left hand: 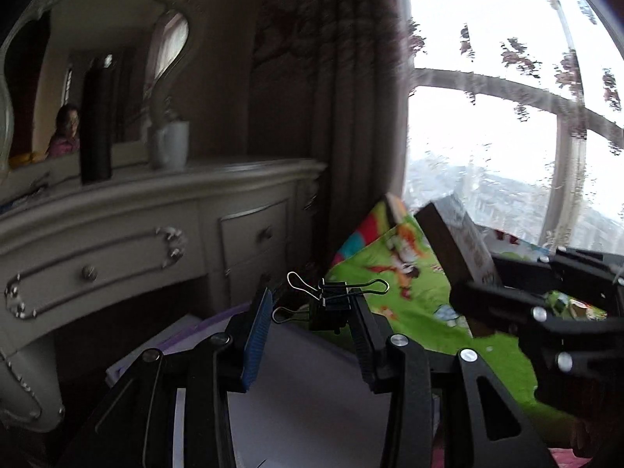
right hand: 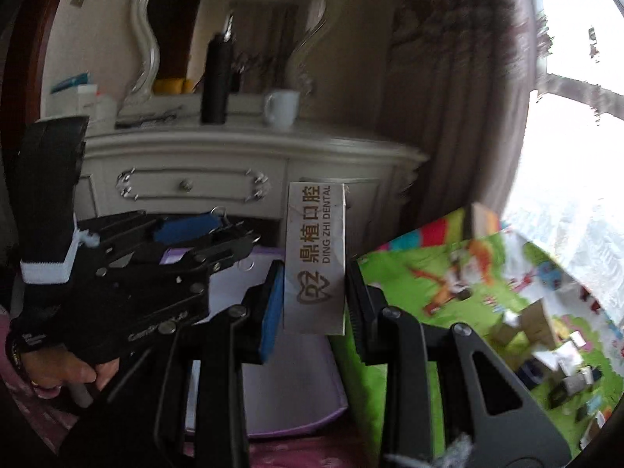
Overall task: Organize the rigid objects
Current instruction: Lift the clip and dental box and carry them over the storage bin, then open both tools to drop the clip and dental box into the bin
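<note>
Between the fingers of the left gripper [left hand: 312, 312] — one black binder clip [left hand: 329, 304], wire handles splayed, lying against the right-hand finger; a gap shows on the blue-padded side, so whether the fingers pinch it or only bracket it cannot be told. Gripper held level, pointing forward above a white and purple tray [left hand: 312, 390].

Right gripper [right hand: 314, 296]: fingers closed narrow on a small cardboard box [right hand: 315, 257], printed "DING ZHI DENTAL", held upright in the air with its long side vertical. In the left wrist view the same box [left hand: 464, 245] tilts at the tip of the right gripper, which reaches in from the right edge.

Left gripper as seen from the right wrist view [right hand: 187, 249]: held in a bare hand [right hand: 74, 370] low at the left, wrist in a pink sleeve, pointing forward alongside the box.

Surroundings: green cartoon-printed play mat [right hand: 448, 273] carrying scattered small boxes and items at its far right; cream dresser [right hand: 234, 156] behind, bearing a black flask [right hand: 216, 78] and a white mug [right hand: 282, 107] — mirror [right hand: 171, 27] above; curtain [left hand: 351, 97] beside a bright window [left hand: 487, 97].
</note>
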`<action>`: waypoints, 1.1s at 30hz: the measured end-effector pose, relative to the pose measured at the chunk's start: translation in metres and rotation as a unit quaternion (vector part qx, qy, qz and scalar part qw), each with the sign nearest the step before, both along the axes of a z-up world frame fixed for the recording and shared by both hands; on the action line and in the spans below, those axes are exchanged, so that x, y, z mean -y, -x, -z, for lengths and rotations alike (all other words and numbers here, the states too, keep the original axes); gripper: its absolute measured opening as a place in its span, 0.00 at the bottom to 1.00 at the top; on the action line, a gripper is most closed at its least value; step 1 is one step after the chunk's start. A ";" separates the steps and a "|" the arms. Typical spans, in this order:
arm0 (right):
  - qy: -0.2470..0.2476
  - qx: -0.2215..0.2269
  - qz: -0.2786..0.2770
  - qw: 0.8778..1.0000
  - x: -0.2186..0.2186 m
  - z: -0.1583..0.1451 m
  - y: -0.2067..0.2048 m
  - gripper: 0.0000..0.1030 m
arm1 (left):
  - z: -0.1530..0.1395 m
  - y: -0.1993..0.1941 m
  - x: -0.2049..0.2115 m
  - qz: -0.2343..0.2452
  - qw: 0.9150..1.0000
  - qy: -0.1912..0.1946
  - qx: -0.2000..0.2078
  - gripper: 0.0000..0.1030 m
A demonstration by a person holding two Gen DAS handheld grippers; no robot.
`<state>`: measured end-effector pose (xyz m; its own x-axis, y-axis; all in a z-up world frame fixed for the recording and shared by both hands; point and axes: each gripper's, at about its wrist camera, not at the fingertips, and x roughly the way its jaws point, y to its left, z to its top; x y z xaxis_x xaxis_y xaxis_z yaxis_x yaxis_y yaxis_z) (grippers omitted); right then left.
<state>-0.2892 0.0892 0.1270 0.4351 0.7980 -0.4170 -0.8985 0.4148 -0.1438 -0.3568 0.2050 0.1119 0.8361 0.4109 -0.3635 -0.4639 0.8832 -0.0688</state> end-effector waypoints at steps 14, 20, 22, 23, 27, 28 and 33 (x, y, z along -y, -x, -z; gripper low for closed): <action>0.162 -0.101 -0.053 0.980 -0.076 0.073 -0.012 0.34 | 0.070 -0.014 -0.071 -0.058 0.975 0.154 -0.148 0.40; 0.219 -0.156 -0.065 0.961 -0.092 0.107 -0.014 0.34 | 0.107 -0.015 -0.091 -0.083 0.945 0.224 -0.223 0.41; 0.225 -0.174 -0.069 0.956 -0.091 0.114 -0.013 0.40 | 0.113 -0.014 -0.093 -0.098 0.937 0.234 -0.240 0.56; 0.225 -0.175 -0.065 0.956 -0.090 0.116 -0.013 0.53 | 0.114 -0.013 -0.093 -0.107 0.934 0.234 -0.248 0.73; 0.206 -0.179 -0.054 0.960 -0.081 0.108 -0.013 0.75 | 0.109 -0.010 -0.089 -0.126 0.930 0.224 -0.263 0.85; 0.200 -0.178 -0.050 0.962 -0.076 0.103 -0.015 0.75 | 0.106 -0.009 -0.087 -0.123 0.931 0.225 -0.261 0.85; 0.167 -0.144 -0.012 0.975 -0.046 0.079 -0.029 0.76 | 0.090 -0.023 -0.073 -0.099 0.935 0.221 -0.258 0.85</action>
<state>-0.2600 0.1350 0.0483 0.2448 0.6046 -0.7580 -0.9301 0.3672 -0.0075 -0.3339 0.2780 0.0218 0.4261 0.2545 -0.8681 -0.6879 0.7144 -0.1282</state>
